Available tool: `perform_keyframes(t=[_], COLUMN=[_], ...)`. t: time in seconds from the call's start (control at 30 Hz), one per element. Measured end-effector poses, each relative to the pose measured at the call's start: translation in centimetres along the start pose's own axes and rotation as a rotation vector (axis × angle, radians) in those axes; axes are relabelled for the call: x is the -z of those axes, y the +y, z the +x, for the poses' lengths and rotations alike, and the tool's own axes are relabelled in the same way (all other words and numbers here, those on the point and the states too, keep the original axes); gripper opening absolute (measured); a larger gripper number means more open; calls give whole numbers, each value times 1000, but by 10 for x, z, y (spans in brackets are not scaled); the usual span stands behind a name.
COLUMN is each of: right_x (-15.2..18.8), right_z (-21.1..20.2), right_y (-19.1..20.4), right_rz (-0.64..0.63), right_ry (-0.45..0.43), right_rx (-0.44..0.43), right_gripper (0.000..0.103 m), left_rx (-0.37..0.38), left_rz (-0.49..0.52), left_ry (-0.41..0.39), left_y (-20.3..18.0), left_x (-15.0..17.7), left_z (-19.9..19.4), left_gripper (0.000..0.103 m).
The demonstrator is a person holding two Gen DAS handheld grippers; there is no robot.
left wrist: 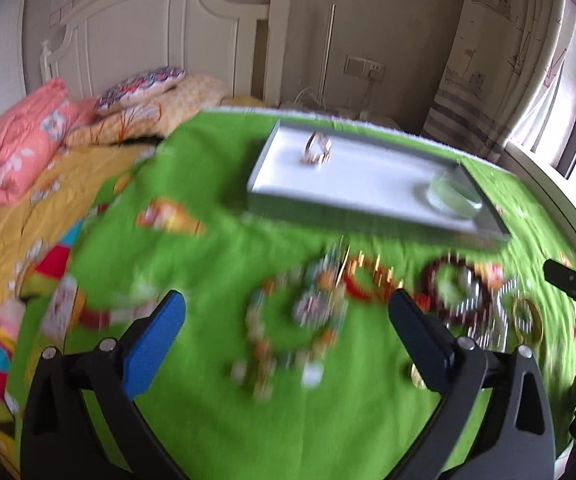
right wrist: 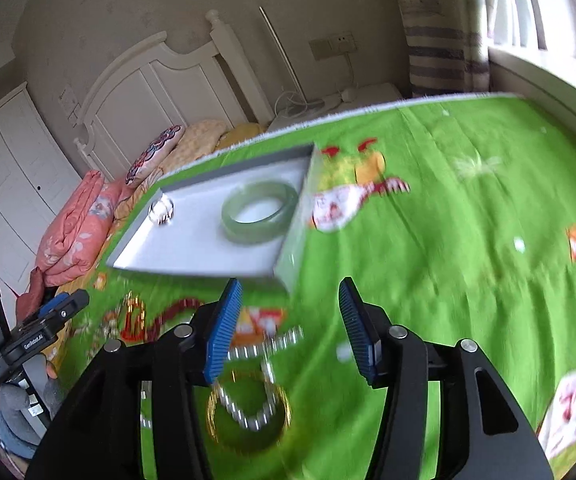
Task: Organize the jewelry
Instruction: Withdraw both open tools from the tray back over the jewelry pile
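Bedroom scene: a green blanket point(left wrist: 216, 420) on the bed carries a grey tray point(left wrist: 367, 200) and scattered jewelry.

Left wrist view: left gripper point(left wrist: 288, 320) jaws spread wide, empty, above blurred beaded bracelets point(left wrist: 288, 332) at lower centre; a ring point(left wrist: 317, 150) stands in the tray, upper centre.
Right wrist view: right gripper point(right wrist: 289, 332) jaws parted, gripping nothing, over a pearl strand point(right wrist: 256, 400) and gold bangle point(right wrist: 248, 436); a green bangle point(right wrist: 260, 210) lies in the tray, centre left.

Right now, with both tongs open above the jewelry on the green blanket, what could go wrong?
1. The beaded bracelets lie heaped close together below the left tongs, so a grab may lift several tangled pieces.
2. A silver bead string lies across the gold bangle under the right tongs; one may drag the other.
3. The tray sits on soft bedding, so a push could tip it.
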State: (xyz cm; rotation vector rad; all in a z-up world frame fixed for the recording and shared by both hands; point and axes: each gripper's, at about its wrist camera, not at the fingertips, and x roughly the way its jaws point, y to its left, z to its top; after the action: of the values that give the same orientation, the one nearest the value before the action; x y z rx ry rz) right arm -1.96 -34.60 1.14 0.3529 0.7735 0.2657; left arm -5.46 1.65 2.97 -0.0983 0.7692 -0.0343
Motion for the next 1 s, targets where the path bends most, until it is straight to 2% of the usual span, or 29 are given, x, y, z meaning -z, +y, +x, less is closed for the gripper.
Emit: perform_keyframes(t=[0.13, 0.27, 0.33, 0.5, 0.6, 0.77, 0.83, 1.0], right_x=[21, 33, 42, 63, 70, 67, 67, 59], right_z=[-24, -32, -32, -25, -19, -6, 3, 11], right_y=[0, 7, 19, 57, 70, 79, 81, 83], right_rz=[12, -52, -125, -362, -440, -471, -475, -493], right_ry=[-24, 7, 30, 63, 89, 135, 177, 197], right_rx=[-23, -13, 4, 30, 45, 30, 42, 47], right_gripper=[50, 50, 50, 49, 41, 25, 23, 18], left_rx=[41, 99, 95, 120, 139, 161, 166, 170], left_rz=[-73, -154, -177, -151, -157, -162, -160, -159], left_ry=[-1, 68, 81, 60, 69, 67, 67, 69], left_y=[19, 33, 36, 32, 32, 33, 33, 33], left_x=[12, 15, 15, 15, 14, 13, 13, 14], left_z=[-9, 5, 7, 4, 6, 6, 6, 6], left_gripper=[101, 101, 101, 101, 101, 101, 101, 101])
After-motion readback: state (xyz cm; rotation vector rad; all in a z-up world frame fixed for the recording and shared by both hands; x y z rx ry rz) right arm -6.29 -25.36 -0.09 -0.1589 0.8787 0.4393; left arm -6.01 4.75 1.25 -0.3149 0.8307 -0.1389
